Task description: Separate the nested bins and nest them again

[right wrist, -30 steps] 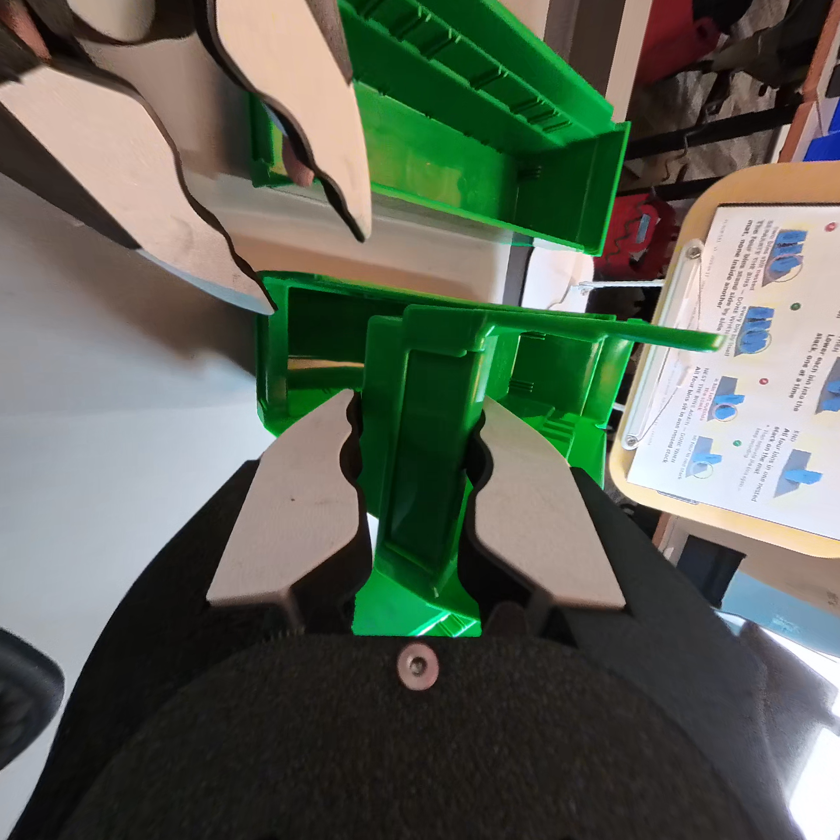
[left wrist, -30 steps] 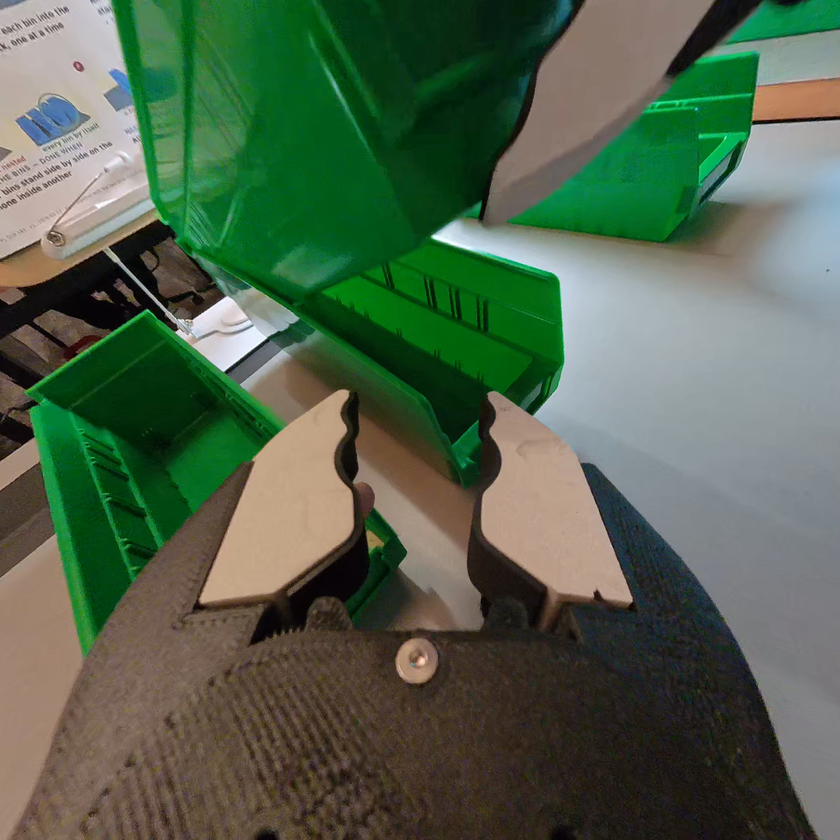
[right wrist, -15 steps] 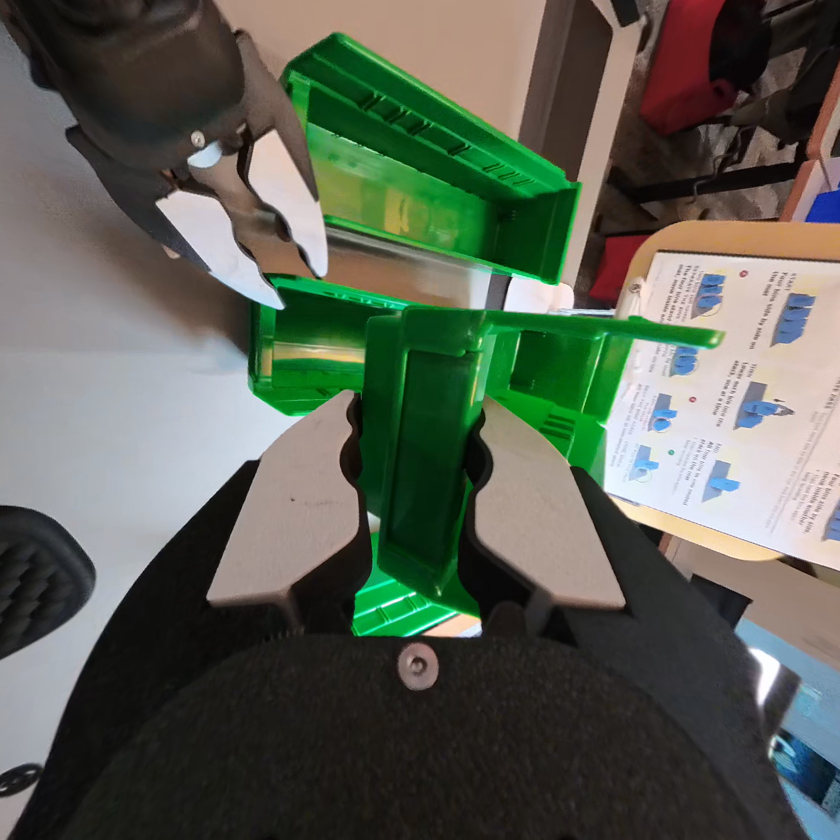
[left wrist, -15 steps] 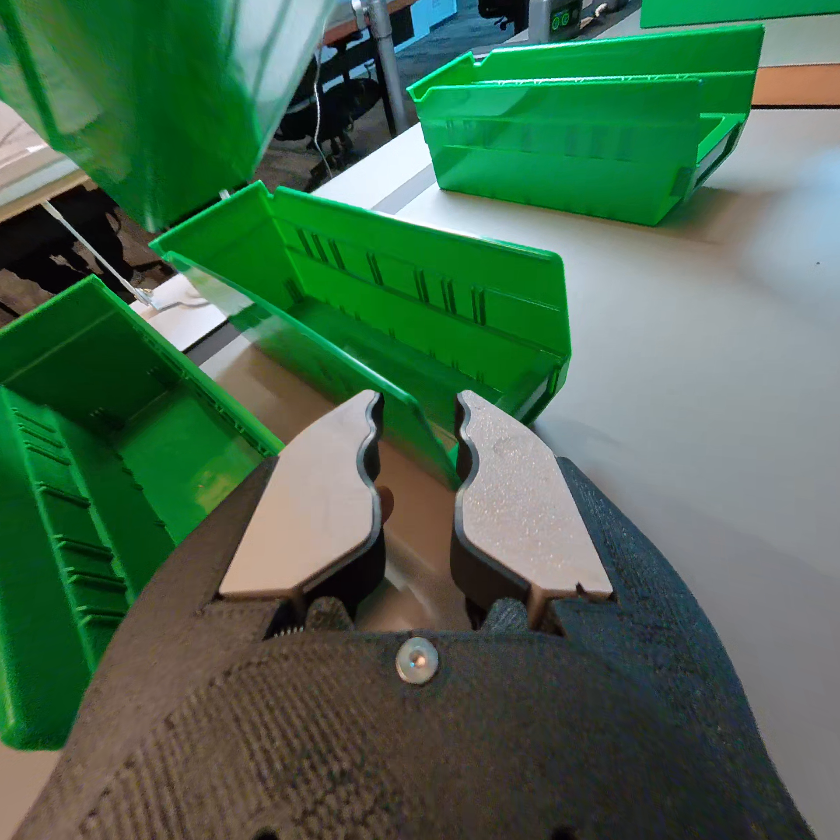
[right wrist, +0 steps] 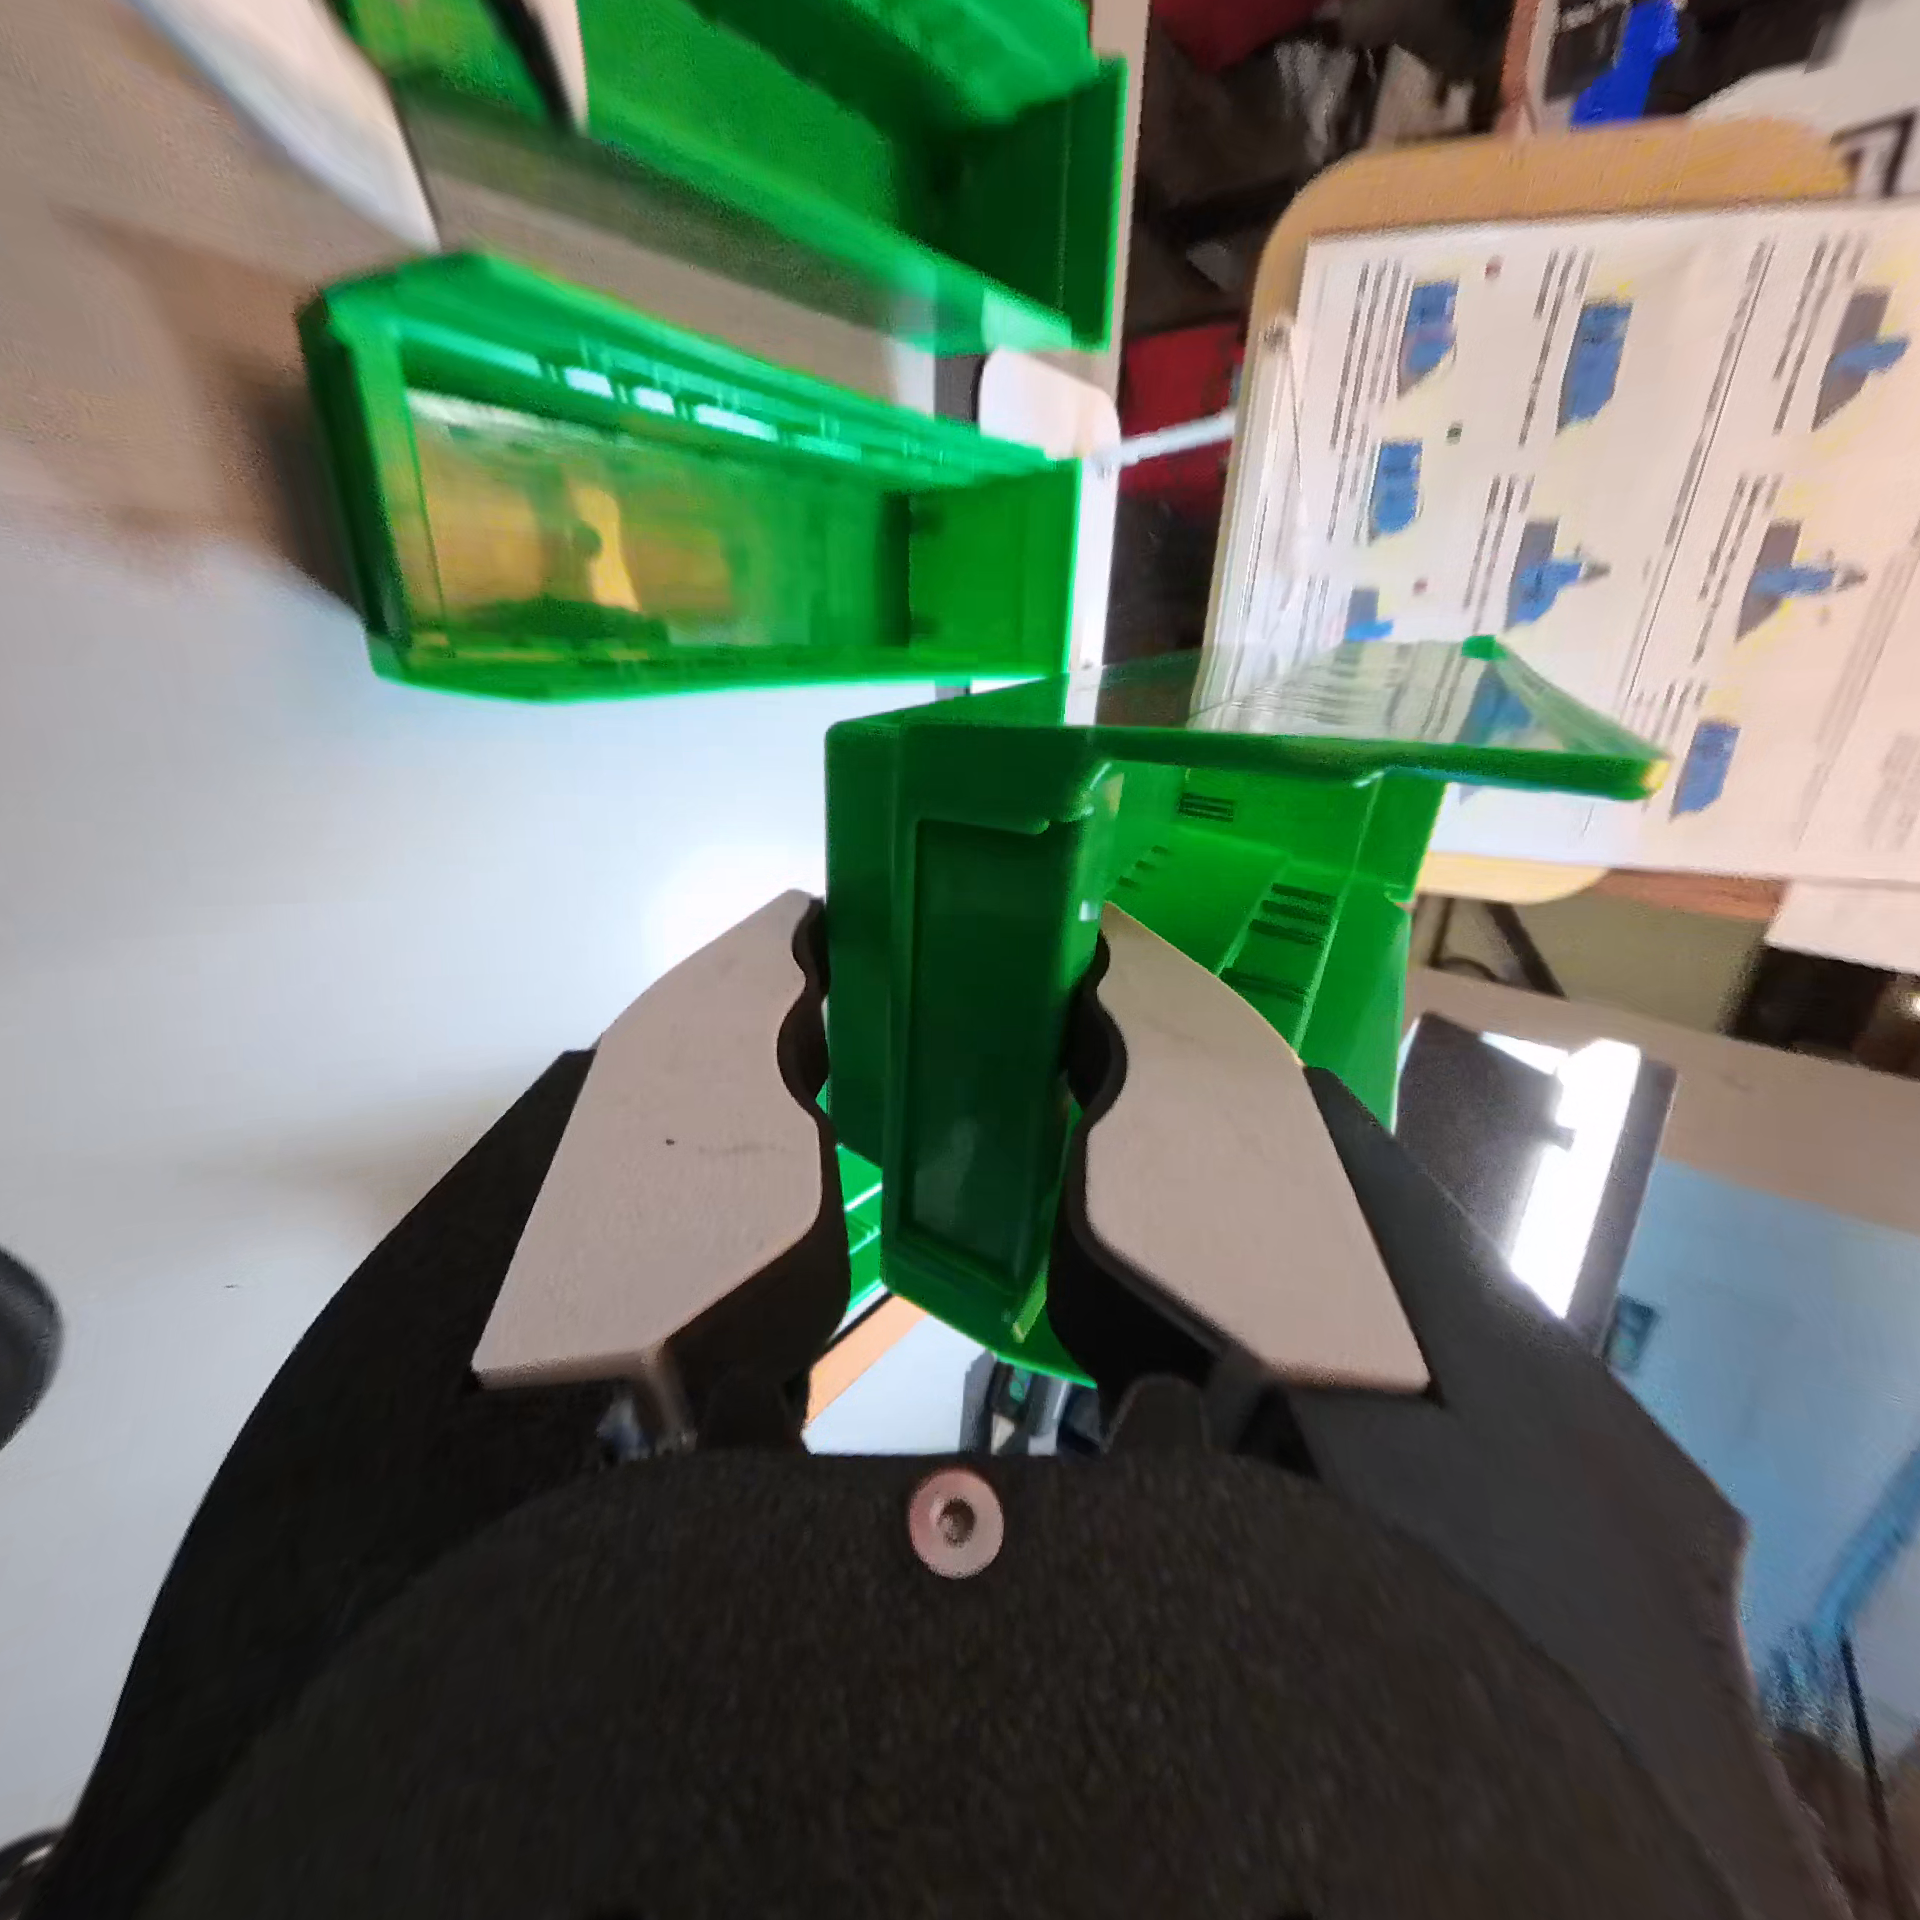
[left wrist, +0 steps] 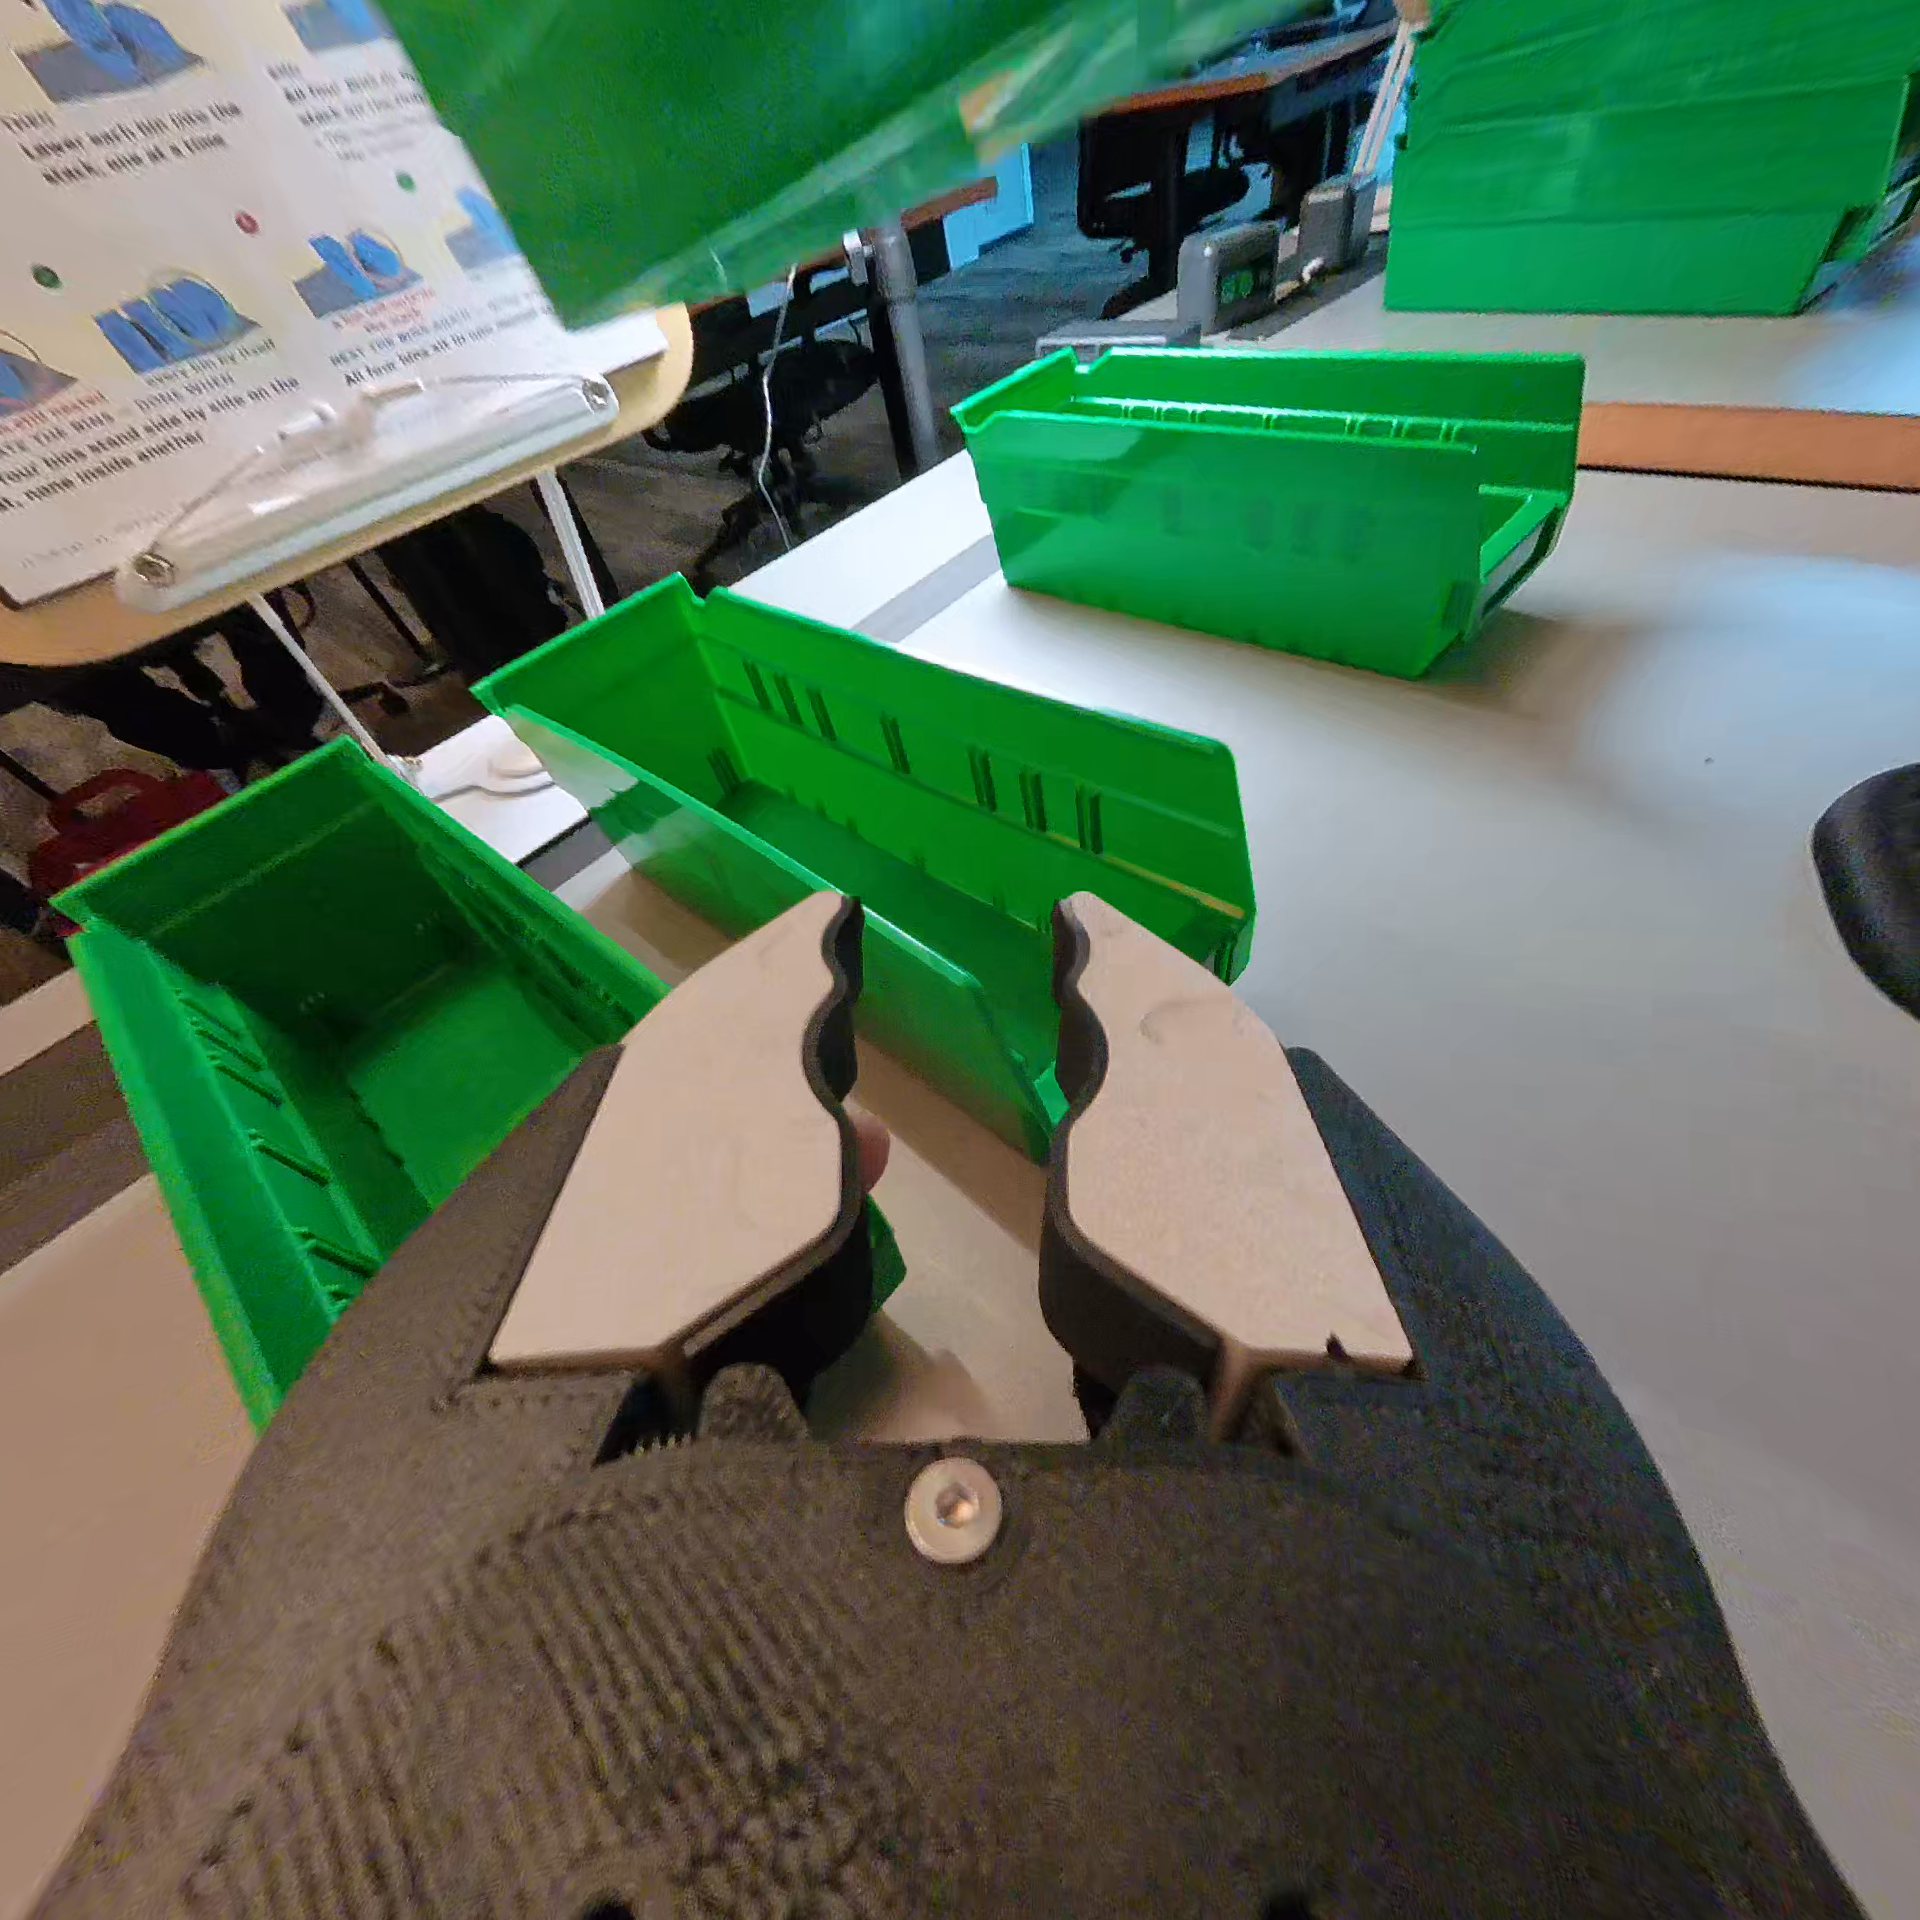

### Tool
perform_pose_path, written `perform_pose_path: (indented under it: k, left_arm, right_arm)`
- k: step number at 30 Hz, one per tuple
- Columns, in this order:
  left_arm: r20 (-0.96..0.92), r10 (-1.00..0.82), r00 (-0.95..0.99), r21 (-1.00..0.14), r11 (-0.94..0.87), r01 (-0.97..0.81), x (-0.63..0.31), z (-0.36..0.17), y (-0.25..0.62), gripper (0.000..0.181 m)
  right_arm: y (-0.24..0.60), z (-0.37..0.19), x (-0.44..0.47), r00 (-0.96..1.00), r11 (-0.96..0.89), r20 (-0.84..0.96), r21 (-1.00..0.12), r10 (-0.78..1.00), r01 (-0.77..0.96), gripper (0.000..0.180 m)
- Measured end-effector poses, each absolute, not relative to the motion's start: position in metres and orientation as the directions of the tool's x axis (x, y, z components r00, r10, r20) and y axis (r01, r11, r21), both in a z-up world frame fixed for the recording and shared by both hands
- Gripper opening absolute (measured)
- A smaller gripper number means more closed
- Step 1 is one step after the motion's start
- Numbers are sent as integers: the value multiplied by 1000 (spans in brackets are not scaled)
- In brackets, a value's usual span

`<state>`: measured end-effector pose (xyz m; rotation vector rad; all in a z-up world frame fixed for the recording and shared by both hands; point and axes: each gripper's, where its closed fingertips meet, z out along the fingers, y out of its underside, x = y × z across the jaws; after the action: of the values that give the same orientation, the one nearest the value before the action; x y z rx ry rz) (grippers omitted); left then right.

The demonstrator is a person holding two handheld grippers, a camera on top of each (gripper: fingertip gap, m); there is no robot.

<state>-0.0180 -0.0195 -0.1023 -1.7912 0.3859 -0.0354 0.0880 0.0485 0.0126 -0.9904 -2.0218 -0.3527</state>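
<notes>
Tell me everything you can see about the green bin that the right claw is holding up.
The held green bin is glossy, slightly see-through plastic, long and narrow, with ribbed slots inside its walls and a recessed rectangular panel on its end wall. The right claw is shut on that end wall, one finger on each side. The bin hangs in the air, off the table, touching nothing else visible. From the left wrist view it shows blurred overhead.

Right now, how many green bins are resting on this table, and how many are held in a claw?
Bins resting on the table: 3 (near, middle, far)
Held bin in the right claw: 1
Total: 4
</notes>
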Motion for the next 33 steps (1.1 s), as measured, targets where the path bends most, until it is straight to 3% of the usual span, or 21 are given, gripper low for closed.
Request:
perform_pose_path:
  k: [3,9,15,30,33]
  left_arm:
    - [-195,-268,944,-951,-183,-248,-24,-94,-27,37]
    - [-186,-241,952,-951,-200,-237,-42,-102,-44,43]
    - [-197,-226,954,-933,-255,-253,-60,-127,-58,47]
    - [-153,-231,961,-935,-282,-216,-66,-149,-62,46]
    - [-155,-234,960,-935,-280,-219,-66,-149,-62,46]
  right_arm:
    - [68,-32,110,-317,620,817,-62,482,782,44]
    - [97,-130,131,-256,583,848,-76,465,809,44]
    - [97,-194,124,-253,593,822,-123,510,796,44]
    - [101,-216,121,-478,767,827,93,295,635,45]
    - [103,-212,125,-415,736,848,44,330,676,53]
